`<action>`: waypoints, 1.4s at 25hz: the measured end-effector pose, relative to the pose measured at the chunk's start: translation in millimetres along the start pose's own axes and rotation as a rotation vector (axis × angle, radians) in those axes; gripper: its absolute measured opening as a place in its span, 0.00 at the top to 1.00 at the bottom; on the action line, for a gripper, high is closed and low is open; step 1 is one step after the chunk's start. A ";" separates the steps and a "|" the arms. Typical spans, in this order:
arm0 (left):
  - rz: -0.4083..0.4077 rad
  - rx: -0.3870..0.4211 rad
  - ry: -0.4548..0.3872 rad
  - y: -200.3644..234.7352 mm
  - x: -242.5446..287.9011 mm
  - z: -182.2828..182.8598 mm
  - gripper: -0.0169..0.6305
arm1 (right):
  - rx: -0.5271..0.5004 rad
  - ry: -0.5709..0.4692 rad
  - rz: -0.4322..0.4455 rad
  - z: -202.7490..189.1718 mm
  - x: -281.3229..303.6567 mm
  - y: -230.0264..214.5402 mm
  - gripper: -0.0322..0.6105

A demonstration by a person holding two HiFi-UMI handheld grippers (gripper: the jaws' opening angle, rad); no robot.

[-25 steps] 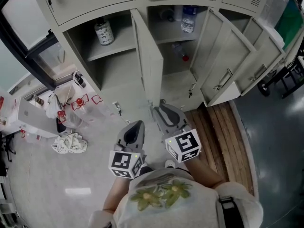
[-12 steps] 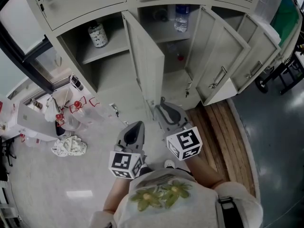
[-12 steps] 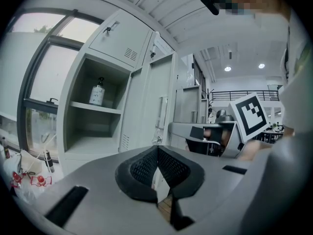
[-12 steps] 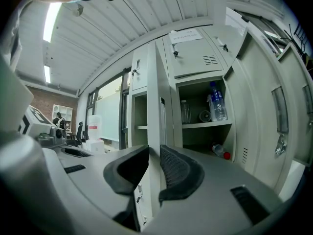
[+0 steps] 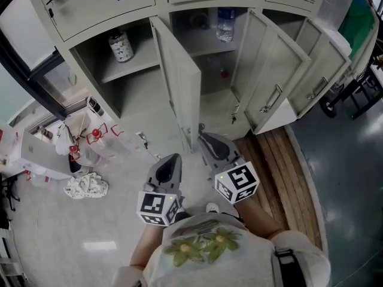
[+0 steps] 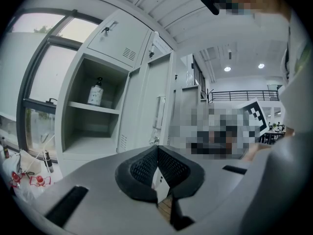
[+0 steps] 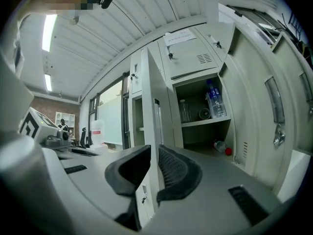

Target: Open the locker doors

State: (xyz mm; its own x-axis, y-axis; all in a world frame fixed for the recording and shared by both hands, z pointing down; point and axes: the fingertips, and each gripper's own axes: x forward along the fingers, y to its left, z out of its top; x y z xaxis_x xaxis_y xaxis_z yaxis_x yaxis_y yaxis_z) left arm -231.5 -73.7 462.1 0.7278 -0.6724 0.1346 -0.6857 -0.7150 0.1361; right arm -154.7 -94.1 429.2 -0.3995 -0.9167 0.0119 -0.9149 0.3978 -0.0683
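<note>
The middle locker door (image 5: pixel 179 82) stands swung out toward me, edge-on, with the locker behind it open. My right gripper (image 5: pixel 203 137) is at the door's lower free edge. In the right gripper view that door (image 7: pixel 149 92) runs up from between the pads of the right gripper (image 7: pixel 154 151). Its jaws have just been closing, and the pads now lie against both sides of the edge. My left gripper (image 5: pixel 170 159) hangs to the left of the door, apart from it. Its pads meet at the tips of the left gripper (image 6: pixel 157 148), with nothing between them.
Two more doors (image 5: pixel 272 82) (image 5: pixel 326 70) stand open at the right. The left locker is open, with a bottle (image 5: pixel 119 45) on its shelf. Water bottles (image 5: pixel 225 24) sit in the middle locker. Bags and a cloth (image 5: pixel 87 187) lie at floor left, wooden boards (image 5: pixel 281 172) at right.
The right gripper has shifted slightly rightward and toward me at the door's lower edge. The lockers sit a little higher in the head view. The left gripper has kept its place.
</note>
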 end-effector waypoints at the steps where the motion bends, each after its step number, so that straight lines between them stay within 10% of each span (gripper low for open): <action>1: -0.002 -0.001 0.002 -0.9 0.7 -0.9 0.93 | -0.001 0.001 -0.001 -1.8 -2.4 -0.8 0.85; 35: -0.029 -0.008 0.012 -3.3 11.2 -3.8 0.93 | -0.016 0.064 0.097 -26.0 -8.8 30.2 0.90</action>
State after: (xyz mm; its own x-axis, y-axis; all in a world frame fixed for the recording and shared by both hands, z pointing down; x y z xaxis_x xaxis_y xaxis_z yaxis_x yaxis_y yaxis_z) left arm -221.2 -78.1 466.8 0.7476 -0.6487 0.1427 -0.6641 -0.7329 0.1476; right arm -180.4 -73.0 453.0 -0.4882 -0.8699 0.0702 -0.8726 0.4852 -0.0564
